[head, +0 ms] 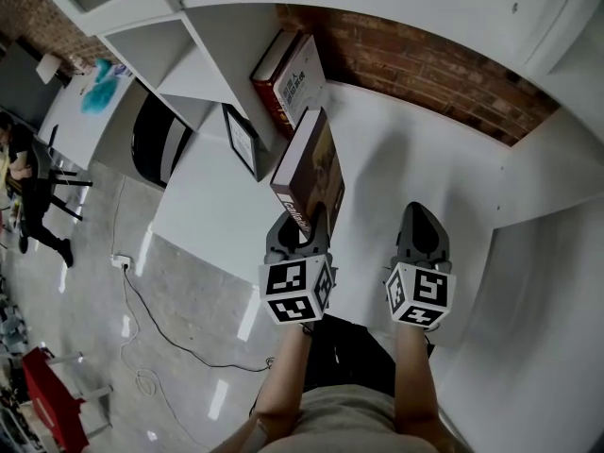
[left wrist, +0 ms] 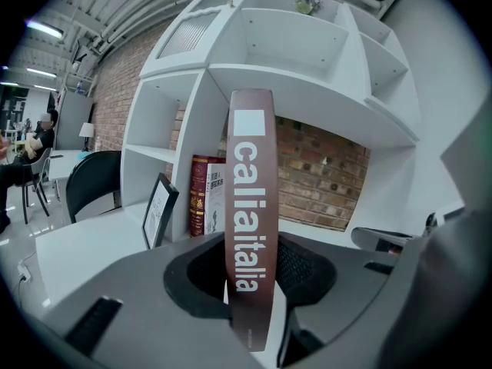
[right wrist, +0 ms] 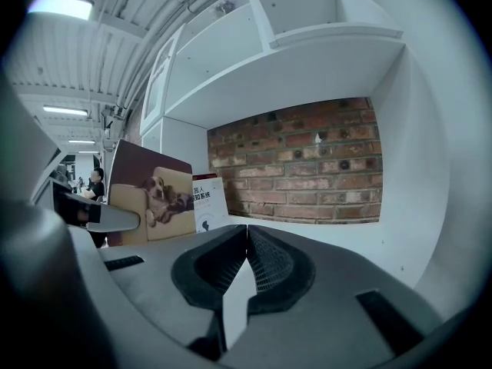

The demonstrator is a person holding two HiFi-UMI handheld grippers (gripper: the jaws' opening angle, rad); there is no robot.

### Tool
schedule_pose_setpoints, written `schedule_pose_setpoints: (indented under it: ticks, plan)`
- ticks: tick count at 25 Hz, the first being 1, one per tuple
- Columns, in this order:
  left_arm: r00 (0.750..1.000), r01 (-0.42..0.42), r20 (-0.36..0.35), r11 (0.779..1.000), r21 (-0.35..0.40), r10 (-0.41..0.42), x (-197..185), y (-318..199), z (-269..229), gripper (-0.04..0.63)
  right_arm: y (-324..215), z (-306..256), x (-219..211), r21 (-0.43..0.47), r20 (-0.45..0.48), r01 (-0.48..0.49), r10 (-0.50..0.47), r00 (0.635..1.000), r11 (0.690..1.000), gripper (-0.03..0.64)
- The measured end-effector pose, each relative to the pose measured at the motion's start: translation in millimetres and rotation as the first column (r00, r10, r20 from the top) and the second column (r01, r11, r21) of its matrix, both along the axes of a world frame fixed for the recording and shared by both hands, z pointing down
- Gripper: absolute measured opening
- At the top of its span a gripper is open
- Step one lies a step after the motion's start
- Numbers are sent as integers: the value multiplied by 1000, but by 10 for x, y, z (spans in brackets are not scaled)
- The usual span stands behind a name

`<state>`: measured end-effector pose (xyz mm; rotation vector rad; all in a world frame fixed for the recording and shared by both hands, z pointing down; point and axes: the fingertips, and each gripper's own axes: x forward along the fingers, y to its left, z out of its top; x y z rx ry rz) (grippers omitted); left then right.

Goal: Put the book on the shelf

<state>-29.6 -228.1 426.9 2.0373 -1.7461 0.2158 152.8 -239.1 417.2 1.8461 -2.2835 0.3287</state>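
Note:
A brown book [head: 311, 163] with a dog photo on its cover stands upright above the white shelf board [head: 415, 149]. My left gripper [head: 300, 217] is shut on its lower spine end. In the left gripper view the spine [left wrist: 250, 206] with white lettering rises between the jaws of the left gripper [left wrist: 250, 271]. My right gripper [head: 420, 217] hovers to the right of the book, shut and empty; its jaws meet in the right gripper view [right wrist: 247, 241], where the book's cover [right wrist: 150, 198] shows at the left.
A red book [head: 276, 74] and a white one [head: 307, 81] lean at the left end of the compartment, against the brick back wall [head: 434, 74]. A black picture frame [head: 241, 140] stands left of them. A black chair [head: 156, 140] and a floor cable [head: 160, 328] lie further left.

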Motion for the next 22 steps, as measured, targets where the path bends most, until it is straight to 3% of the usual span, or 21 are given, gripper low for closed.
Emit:
schedule_pose_setpoints:
  ticks: [14, 22]
  plan:
    - [997, -65, -44, 998, -12, 64, -137, -509, 111, 147, -398, 58, -219, -11, -65, -40, 39, 997, 999, 17]
    - [993, -106, -58, 994, -30, 104, -147, -765, 207, 147, -607, 166, -255, -39, -48, -78, 76, 996, 996, 17]
